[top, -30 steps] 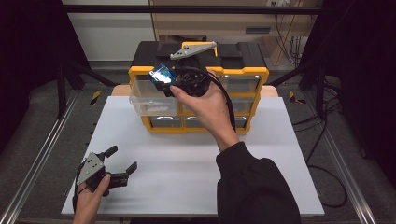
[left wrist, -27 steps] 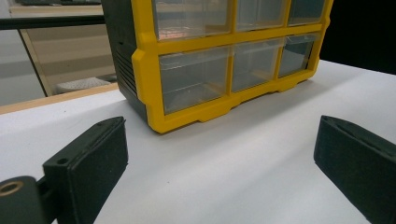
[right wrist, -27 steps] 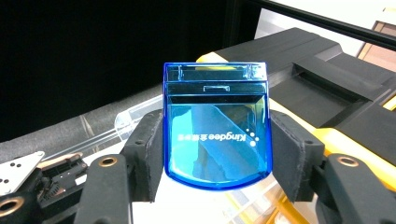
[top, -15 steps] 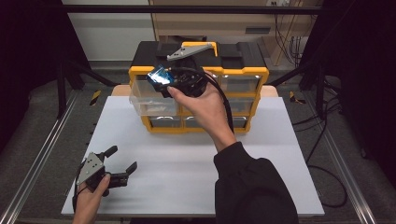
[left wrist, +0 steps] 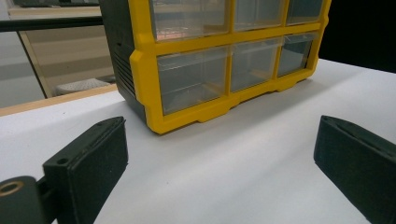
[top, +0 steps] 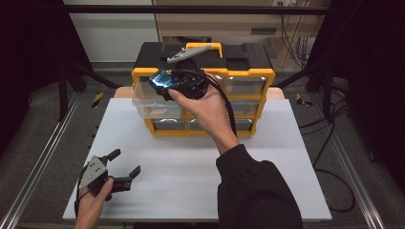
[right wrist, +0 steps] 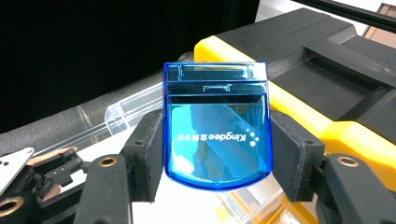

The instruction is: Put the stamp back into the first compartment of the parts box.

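A yellow and black drawer cabinet (top: 243, 86) stands at the back of the white table (top: 191, 157). Its upper left clear drawer (top: 150, 105) is pulled out toward me. Just above that drawer my right gripper (top: 163, 82) is shut on a blue translucent case (top: 160, 78). In the right gripper view the blue case (right wrist: 215, 135), printed "Kingdee", sits squeezed between both pads (right wrist: 149, 149), with the drawer's clear rim (right wrist: 123, 112) behind it. My left gripper (top: 125, 162) rests open at the table's near left corner, holding nothing. The cabinet (left wrist: 219, 70) stands well beyond the left gripper (left wrist: 219, 154).
Metal rails (top: 43, 152) run along both sides of the table. A black cable (top: 229, 109) trails from the right gripper over the person's forearm. White tabletop (left wrist: 243, 154) lies between the left gripper and the cabinet front.
The right gripper with the blue case has shifted slightly left and turned a little over the pulled-out drawer. The left gripper has not moved.
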`<state>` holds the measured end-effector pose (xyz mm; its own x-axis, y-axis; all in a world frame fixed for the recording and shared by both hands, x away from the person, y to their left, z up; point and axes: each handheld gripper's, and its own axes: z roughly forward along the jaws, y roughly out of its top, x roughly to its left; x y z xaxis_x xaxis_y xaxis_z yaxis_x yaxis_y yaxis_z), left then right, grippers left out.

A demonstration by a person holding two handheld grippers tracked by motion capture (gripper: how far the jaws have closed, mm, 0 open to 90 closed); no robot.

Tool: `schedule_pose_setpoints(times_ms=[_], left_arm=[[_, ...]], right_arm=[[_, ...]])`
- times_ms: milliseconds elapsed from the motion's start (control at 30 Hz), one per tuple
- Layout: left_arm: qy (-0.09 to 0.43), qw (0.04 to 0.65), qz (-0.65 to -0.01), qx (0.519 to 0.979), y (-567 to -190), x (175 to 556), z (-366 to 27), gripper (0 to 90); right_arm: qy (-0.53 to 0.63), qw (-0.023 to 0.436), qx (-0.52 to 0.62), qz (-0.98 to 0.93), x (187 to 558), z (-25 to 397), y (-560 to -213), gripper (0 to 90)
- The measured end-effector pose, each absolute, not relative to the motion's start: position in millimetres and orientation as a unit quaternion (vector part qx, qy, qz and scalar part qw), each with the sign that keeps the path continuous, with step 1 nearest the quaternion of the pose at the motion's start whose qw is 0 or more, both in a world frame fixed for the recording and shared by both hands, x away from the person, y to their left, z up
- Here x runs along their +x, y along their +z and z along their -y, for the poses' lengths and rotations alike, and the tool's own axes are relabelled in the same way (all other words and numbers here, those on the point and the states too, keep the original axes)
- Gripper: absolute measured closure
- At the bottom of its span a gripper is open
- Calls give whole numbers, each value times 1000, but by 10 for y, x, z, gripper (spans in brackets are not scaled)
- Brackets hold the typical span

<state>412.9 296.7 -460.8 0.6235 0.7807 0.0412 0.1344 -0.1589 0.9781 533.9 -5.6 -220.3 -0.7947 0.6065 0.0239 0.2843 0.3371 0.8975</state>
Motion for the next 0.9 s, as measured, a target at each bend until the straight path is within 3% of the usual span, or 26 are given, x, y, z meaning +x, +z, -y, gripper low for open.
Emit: schedule_pose_setpoints(times_ms=[167,233,533,900], left_arm=[[287,561,-324,706,-4609,4127,-2961,27],[287,561,-324,705,-4608,4126,-2963,26],[287,561,-325,705,-4607,4126,-2964,27],[288,561,-325,705,-4607,4126,-2965,26]], right_arm=[[502,152,288,-801,5365,13,-2229,413],[507,153,294,-796,5364,1,-2233,311],[527,165,316,-772,5336,63,-2215,174],[535,186,325,-757,5317,140,-2218,129]])
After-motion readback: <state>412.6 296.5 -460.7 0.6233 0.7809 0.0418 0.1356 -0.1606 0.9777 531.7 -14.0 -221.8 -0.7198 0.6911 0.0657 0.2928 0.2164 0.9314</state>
